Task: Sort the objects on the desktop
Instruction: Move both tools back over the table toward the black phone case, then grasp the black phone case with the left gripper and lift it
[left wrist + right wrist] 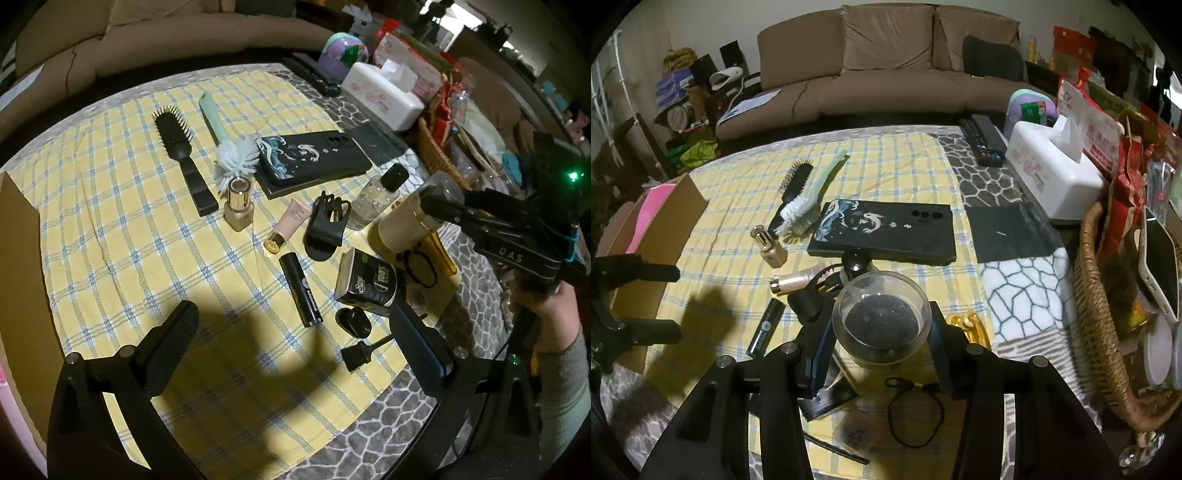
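The right tongs (pixel 882 332) at lower centre clamp a clear-capped jar (pixel 882 317), which hides the things behind it. The left tongs (pixel 291 339) stand apart over the checked cloth (pixel 129 229) on the desk. A black hair tie (pixel 916 417) lies half-hidden below.

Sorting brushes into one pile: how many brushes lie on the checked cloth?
2. A black hairbrush lies at the cloth's far side; a pale green bottle brush lies beside it, bristles against the phone case. Others may be hidden behind clutter.
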